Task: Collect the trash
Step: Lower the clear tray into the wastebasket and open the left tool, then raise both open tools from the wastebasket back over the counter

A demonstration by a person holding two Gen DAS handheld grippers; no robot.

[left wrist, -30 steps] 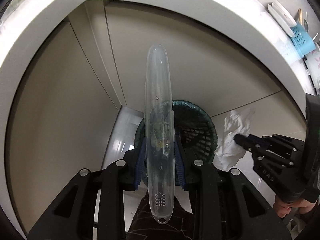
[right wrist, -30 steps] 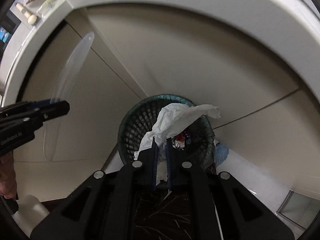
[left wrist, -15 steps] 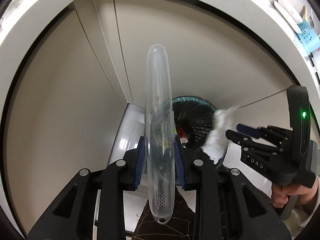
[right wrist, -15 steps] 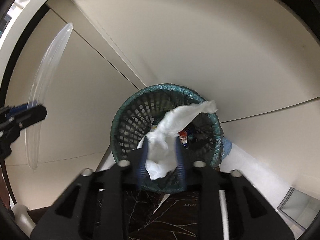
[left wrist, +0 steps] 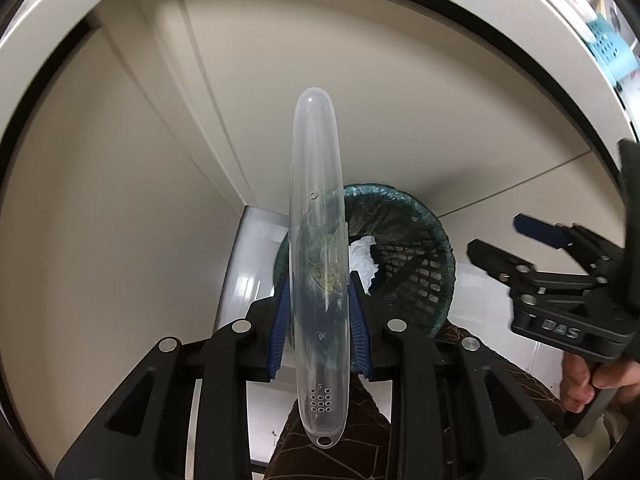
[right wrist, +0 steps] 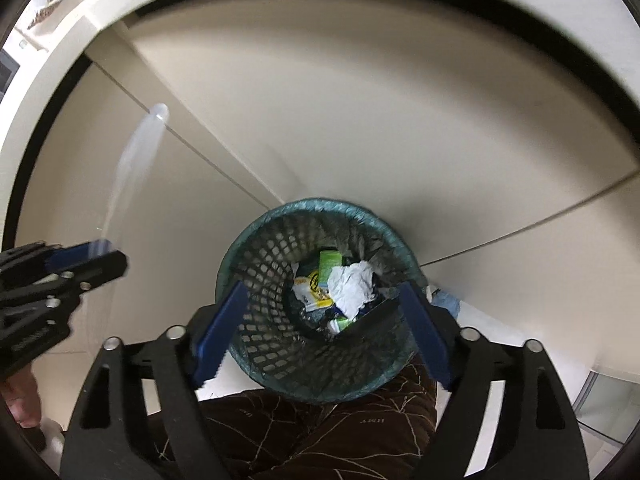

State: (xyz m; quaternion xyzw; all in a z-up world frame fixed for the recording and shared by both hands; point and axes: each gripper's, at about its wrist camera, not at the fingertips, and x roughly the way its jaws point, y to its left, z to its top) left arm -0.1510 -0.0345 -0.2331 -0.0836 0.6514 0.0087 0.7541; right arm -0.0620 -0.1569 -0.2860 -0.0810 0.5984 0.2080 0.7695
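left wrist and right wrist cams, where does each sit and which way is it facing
Left wrist: on the left gripper, looking down at the clear case it grips; a hand shows.
Right wrist: on the right gripper, jaws opening with nothing between, above the bin.
Shared: bin, white tissue, case, each other's gripper.

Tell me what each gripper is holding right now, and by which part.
The left gripper pinches the long clear plastic case across its lower half. The right gripper holds nothing; its jaws are opening above the bin, with the crumpled tissue inside.
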